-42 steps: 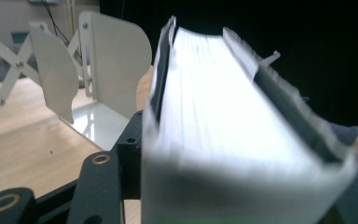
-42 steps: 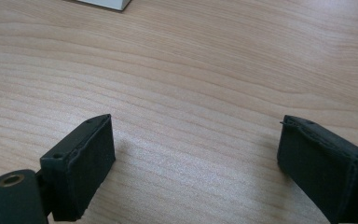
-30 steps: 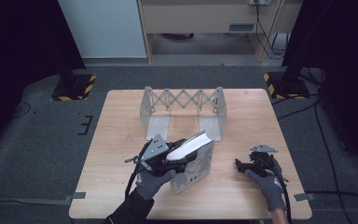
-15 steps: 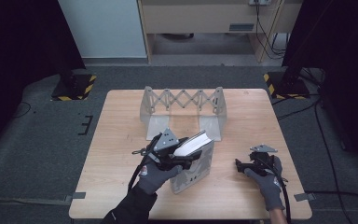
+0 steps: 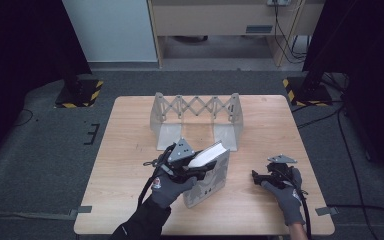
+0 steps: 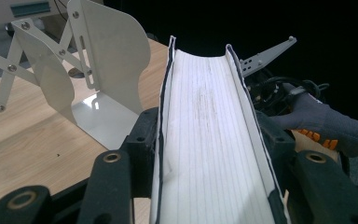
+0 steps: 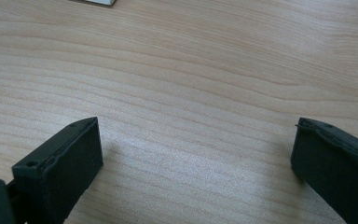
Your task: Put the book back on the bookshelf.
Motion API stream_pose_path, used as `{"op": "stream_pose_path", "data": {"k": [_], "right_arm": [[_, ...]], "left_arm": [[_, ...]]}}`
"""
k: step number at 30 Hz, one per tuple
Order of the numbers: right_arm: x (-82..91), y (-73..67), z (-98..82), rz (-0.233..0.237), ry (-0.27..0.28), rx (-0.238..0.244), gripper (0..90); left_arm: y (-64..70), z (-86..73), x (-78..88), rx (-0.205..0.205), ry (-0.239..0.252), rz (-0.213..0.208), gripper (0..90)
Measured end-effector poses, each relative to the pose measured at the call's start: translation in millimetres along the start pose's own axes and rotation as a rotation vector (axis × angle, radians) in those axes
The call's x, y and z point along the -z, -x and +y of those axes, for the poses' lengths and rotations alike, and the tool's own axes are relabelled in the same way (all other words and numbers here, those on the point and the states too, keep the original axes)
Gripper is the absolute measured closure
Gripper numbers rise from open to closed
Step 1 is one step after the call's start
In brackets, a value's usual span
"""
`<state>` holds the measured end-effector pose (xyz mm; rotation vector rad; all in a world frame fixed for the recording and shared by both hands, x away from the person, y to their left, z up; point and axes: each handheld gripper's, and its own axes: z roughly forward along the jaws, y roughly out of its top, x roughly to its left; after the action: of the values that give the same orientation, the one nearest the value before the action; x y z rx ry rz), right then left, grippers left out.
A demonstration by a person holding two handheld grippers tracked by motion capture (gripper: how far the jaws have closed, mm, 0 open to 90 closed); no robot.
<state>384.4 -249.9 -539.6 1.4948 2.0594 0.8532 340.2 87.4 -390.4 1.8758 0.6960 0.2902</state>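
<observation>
My right gripper (image 5: 258, 176) rests on the wooden table (image 5: 130, 150) with its jaws wide apart and nothing between them. My left gripper (image 5: 206, 170) has just been closing and now clamps the book (image 5: 215, 170), which stands tilted near the table's front edge. Behind it stands an empty metal book rack (image 5: 195, 117). Beyond the table are grey floor (image 5: 55, 150) and a pale cabinet (image 5: 110, 30).
</observation>
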Motion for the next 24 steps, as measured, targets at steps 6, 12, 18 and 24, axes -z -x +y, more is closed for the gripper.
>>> {"op": "stream_pose_path", "data": {"k": [6,12,18,24], "right_arm": [[0.0,0.0,0.1,0.000,0.000,-0.001,2.4],[0.0,0.1,0.1,0.000,0.000,-0.001,2.4],[0.0,-0.2,0.1,-0.001,-0.001,-0.005,2.4],[-0.1,0.0,0.1,-0.001,0.000,-0.002,2.4]], "left_arm": [[-7.5,2.0,2.2,0.036,0.000,0.035,52.0],[-15.0,6.2,18.9,0.058,0.023,0.076,52.2],[-33.6,18.1,61.4,0.089,0.101,0.170,52.1],[-63.9,23.8,90.0,0.121,0.138,0.282,52.1]]}}
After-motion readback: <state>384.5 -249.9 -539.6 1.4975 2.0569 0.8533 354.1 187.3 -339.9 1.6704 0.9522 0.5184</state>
